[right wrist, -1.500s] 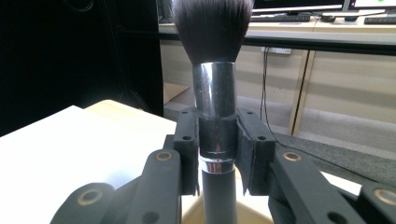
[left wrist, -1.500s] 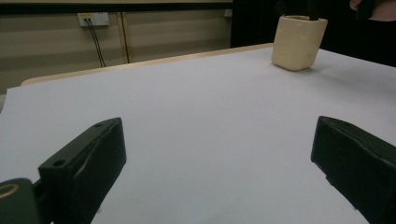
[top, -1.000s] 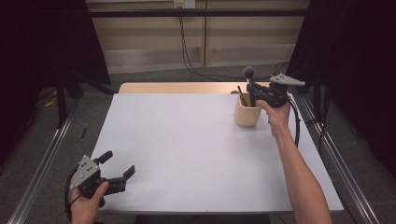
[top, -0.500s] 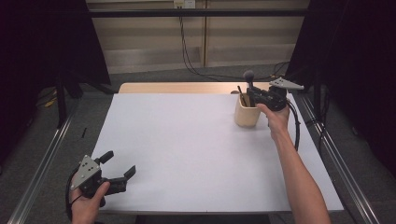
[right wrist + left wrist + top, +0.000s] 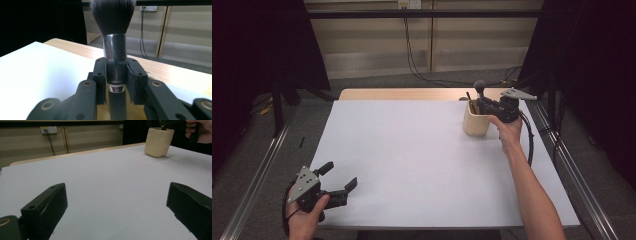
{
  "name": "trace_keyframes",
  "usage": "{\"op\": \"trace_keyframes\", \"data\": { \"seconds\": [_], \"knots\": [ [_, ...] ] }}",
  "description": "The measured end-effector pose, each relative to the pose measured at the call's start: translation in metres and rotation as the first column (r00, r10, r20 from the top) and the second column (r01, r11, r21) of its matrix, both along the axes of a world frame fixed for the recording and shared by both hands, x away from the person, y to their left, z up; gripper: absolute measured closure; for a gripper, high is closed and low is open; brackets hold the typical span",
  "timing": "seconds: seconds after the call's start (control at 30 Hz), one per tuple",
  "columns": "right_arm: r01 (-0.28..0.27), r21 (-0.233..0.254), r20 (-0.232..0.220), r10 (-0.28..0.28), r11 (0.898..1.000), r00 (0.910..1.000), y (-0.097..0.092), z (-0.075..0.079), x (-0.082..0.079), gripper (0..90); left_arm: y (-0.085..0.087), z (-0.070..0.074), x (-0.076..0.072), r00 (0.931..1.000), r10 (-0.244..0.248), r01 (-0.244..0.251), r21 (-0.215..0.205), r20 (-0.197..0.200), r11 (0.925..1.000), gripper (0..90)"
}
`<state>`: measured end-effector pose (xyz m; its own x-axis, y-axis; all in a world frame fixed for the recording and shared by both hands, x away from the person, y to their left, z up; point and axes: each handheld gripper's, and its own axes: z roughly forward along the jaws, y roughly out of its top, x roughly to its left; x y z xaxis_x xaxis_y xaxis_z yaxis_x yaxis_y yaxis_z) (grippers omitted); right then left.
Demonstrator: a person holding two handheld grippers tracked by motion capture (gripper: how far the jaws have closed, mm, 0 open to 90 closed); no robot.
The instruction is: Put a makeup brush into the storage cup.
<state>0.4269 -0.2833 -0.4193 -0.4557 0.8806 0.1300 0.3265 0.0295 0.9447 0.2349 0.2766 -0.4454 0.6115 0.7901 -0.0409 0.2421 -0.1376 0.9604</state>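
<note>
Since a second ago the right gripper (image 5: 490, 105), fingers clamped on the brush (image 5: 115, 47), has barely lifted it above the cup (image 5: 476, 119), so it is not yet clear, while the left gripper (image 5: 334, 181) waits with fingers wide.

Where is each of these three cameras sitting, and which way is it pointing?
High view: above the person's side, looking forward and down on the table; both forearms, left gripper, right gripper.
Left gripper view: rides low, looking across the table between its open jaws toward the cup.
Right gripper view: looks along jaws clamped on a brush.
Shared: high and left gripper views both show the cup.
</note>
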Motion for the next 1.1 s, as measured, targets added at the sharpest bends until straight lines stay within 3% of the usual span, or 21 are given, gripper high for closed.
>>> {"op": "trace_keyframes", "data": {
  "seconds": [0.23, 0.37, 0.57, 1.1],
  "knots": [
    [0.004, 0.007, -0.007, -0.003, 1.0, 1.0, -0.002, -0.001, -0.001, 70.4, 0.0, 0.0, 0.0, 1.0, 0.0, 0.0, -0.002, 0.0, 1.0, 3.2],
    [0.001, 0.002, -0.008, -0.001, 1.0, 1.0, -0.002, -0.002, -0.003, 63.9, 0.0, 0.0, 0.0, 1.0, 0.003, -0.003, -0.007, -0.001, 1.0, 3.2],
    [0.005, 0.01, -0.007, -0.005, 1.0, 1.0, -0.001, 0.0, -0.005, 44.3, -0.001, 0.0, 0.0, 1.0, 0.001, -0.001, -0.006, -0.002, 1.0, 3.3],
    [-0.005, 0.01, -0.014, 0.005, 1.0, 0.9999, 0.001, 0.002, -0.014, 3.6, -0.004, -0.001, 0.006, 0.9999, 0.008, -0.008, -0.012, -0.009, 0.9999, 3.0]
  ]
}}
